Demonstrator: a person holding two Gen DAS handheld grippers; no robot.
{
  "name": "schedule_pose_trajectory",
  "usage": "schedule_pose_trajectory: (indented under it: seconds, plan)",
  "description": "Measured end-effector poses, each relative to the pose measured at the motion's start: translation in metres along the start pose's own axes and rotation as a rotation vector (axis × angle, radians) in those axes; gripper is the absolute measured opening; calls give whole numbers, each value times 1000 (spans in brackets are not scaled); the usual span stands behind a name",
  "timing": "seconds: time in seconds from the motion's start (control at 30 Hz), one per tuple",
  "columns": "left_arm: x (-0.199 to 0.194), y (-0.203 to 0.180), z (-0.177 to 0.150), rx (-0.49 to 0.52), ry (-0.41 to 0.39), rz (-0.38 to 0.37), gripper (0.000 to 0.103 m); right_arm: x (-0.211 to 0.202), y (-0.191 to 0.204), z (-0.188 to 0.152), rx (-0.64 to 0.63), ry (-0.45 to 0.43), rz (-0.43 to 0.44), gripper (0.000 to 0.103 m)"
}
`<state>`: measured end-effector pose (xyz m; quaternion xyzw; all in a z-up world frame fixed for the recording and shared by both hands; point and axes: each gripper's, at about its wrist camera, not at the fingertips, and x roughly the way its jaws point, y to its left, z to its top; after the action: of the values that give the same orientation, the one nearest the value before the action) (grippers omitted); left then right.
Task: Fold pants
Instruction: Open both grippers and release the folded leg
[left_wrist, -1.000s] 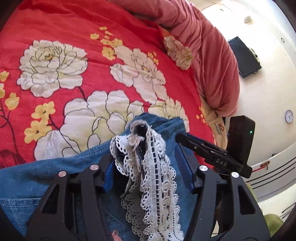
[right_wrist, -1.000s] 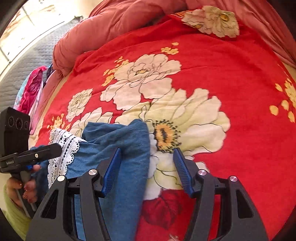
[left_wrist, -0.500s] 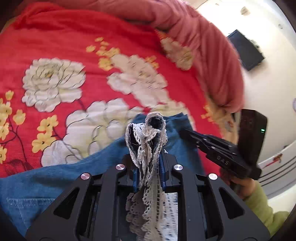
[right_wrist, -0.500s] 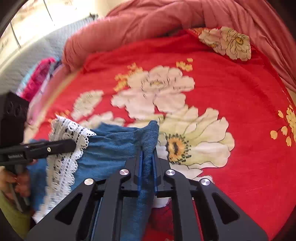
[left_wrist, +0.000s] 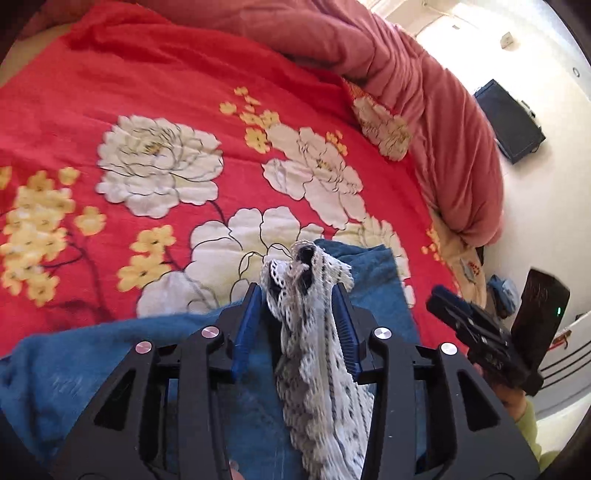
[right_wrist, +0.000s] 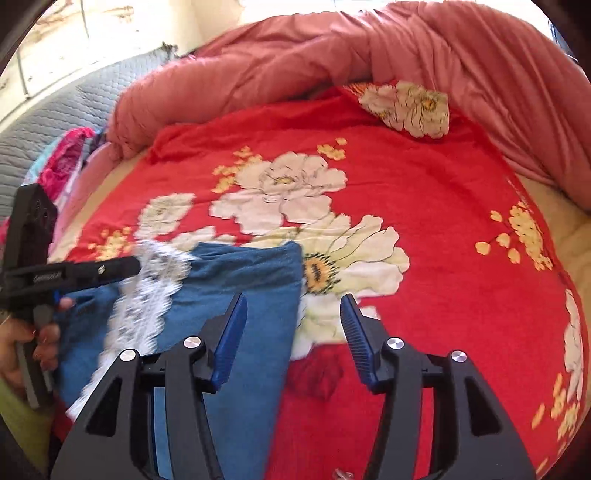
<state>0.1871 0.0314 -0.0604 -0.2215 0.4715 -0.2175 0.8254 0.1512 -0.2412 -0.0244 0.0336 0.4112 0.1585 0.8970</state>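
Blue denim pants with a white lace hem lie on a red floral bedspread. My left gripper is opening, and the bunched lace stands between its blue pads, leaning on the right pad and apart from the left one lower down. My right gripper is opening too, jaws wide. The folded denim edge lies under its left finger, and nothing is pinched. In the right wrist view the lace is blurred beside the left gripper's body.
A pink duvet is bunched along the far side of the bed. Grey quilting and bright clothes sit at the left. A black box stands on the pale floor past the bed's right edge. A hand in a green sleeve holds the other tool.
Half a second ago both grippers were shut, the left on the lace, the right on the denim fold. Now both sets of jaws stand apart and both hands have lifted back.
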Motion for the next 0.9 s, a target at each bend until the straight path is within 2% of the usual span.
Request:
schedule_pose_trajectory:
  seconds: [0.17, 0.2, 0.33, 0.43, 0.63, 0.7, 0.9]
  plan:
    - [-25, -9, -20, 17, -13, 4, 36, -36, 24, -24, -60, -33, 58, 52]
    - [-30, -13, -24, 24, -16, 4, 36, -44, 30, -30, -82, -43, 67, 62]
    - [-45, -31, -44, 45, -34, -11, 37, -65, 48, -53, -158, -46, 105, 65]
    - [-52, -39, -67, 34, -29, -17, 37, -66, 52, -64, -190, -19, 61, 66]
    - [-53, -44, -100, 7, 18, 11, 37, -60, 31, -77, -115, 8, 49, 66]
    - [-52, -41, -106, -24, 39, -20, 37, -59, 26, -79, -95, 7, 66, 66]
    - [-49, -32, -124, -121, 82, 16, 31, -59, 27, -86, -87, 0, 125, 66]
